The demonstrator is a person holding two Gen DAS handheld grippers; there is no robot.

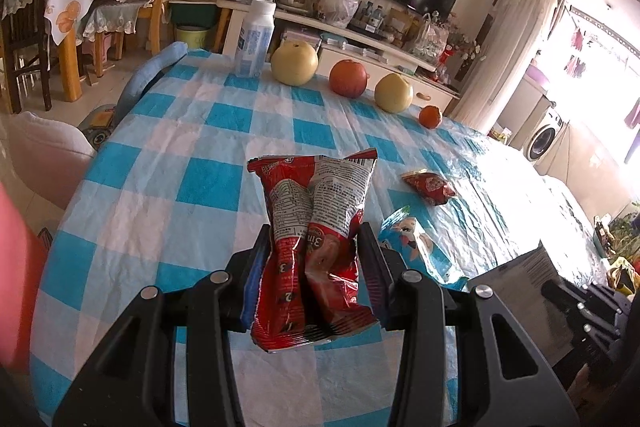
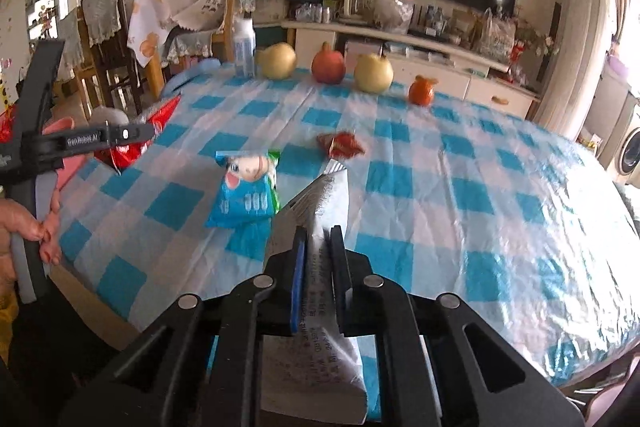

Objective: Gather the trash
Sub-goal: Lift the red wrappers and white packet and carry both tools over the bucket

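In the left wrist view the left gripper (image 1: 314, 247) clenches a red snack packet (image 1: 316, 227) above the checked worktop (image 1: 168, 163), with a small red wrapper (image 1: 430, 185) and a blue packet (image 1: 416, 243) lying just beyond. In the right wrist view the right gripper (image 2: 319, 251) is clamped on a silver-white wrapper (image 2: 326, 203), held clear of the worktop beside the blue packet.
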